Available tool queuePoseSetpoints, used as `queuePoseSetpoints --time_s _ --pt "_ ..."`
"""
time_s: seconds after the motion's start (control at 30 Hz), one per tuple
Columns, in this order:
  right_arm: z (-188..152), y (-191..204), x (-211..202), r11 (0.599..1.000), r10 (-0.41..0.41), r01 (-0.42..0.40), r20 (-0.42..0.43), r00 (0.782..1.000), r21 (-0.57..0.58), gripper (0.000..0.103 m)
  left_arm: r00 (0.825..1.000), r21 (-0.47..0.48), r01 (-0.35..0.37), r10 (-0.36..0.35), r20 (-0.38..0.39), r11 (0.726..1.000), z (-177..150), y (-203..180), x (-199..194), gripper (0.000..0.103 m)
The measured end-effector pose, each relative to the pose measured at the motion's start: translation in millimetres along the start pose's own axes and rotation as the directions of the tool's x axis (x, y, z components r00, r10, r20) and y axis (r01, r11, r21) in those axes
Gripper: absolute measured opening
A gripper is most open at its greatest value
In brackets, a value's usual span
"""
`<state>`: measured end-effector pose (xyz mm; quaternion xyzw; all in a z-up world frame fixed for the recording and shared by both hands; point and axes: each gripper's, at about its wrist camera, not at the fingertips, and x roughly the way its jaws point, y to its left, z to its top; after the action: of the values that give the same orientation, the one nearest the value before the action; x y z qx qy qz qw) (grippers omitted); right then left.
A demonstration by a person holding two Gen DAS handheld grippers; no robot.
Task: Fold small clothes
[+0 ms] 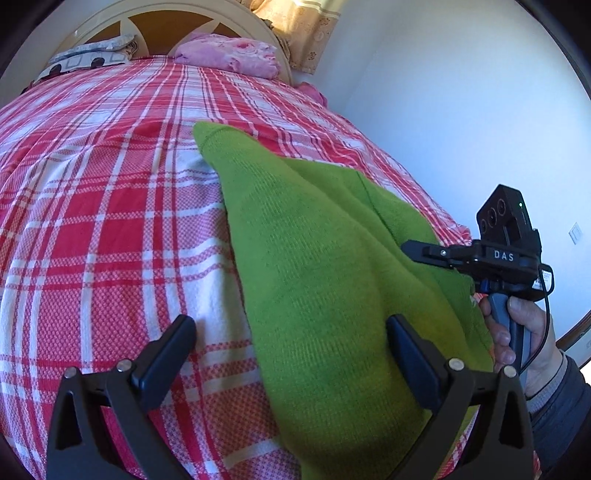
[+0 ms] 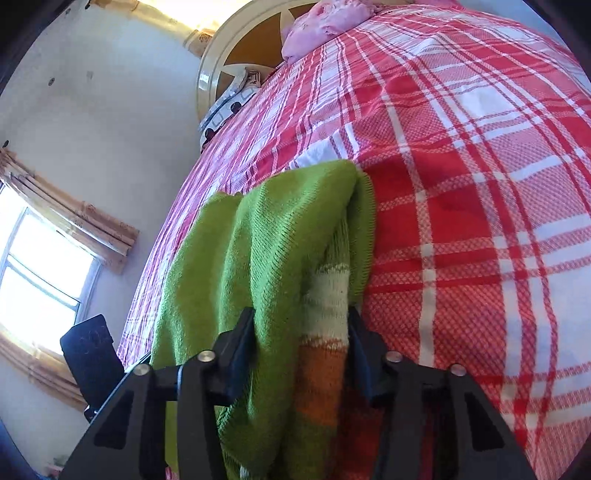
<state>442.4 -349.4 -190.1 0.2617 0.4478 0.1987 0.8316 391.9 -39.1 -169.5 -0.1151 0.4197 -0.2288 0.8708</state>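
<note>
From the left wrist camera, a green sweater [image 1: 325, 266] lies spread on a bed covered by a red and white checked blanket [image 1: 103, 229]. The left gripper [image 1: 291, 350] hangs over the near part of the sweater with its jaws wide apart and nothing between the pads; one finger [image 1: 410, 354] is above the green knit, the other above the blanket. To the right, a hand [image 1: 524, 332] holds the right gripper [image 1: 424, 253] by its handle at the sweater's right edge (its fingertips look pressed into the fabric there). A pink pillow [image 1: 229, 55] sits at the headboard [image 1: 110, 22].

From the right wrist camera, the right gripper [image 2: 301, 343] has its jaws partly closed on a bunched fold of the sweater [image 2: 258, 258], both pads touching knit that shows cream and orange stripes. The rest of the sweater drapes away across the blanket [image 2: 480, 184]. A window [image 2: 40, 266] with a curtain [image 2: 77, 218] is on the left.
</note>
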Motion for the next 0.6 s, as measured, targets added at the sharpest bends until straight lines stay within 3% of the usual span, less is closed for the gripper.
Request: queuePoseSetpoints --time_s 0.1,0.27,0.43,0.6 --pt "-2 1 1 1.000 0.000 0.000 0.009 1.000 -0.005 0.037 1.000 0.011 0.003 -0.003 0.004 1.000 -1 -2 -1 0.100" --pt "-6 9 0 0.999 -0.027 0.028 0.017 0.999 -0.031 0.033 0.999 0.054 0.043 -0.044 0.014 0.998 -4 -11 -6 0.074" --pt "-7 10 -2 0.999 -0.025 0.026 0.027 0.999 -0.021 0.031 0.998 0.066 0.067 -0.068 0.016 0.996 -4 -12 -11 0.059" --pt "-10 19 -10 0.999 -0.021 0.022 0.051 0.998 -0.023 0.029 0.998 0.099 0.030 -0.036 0.052 0.995 -4 -22 -30 0.044"
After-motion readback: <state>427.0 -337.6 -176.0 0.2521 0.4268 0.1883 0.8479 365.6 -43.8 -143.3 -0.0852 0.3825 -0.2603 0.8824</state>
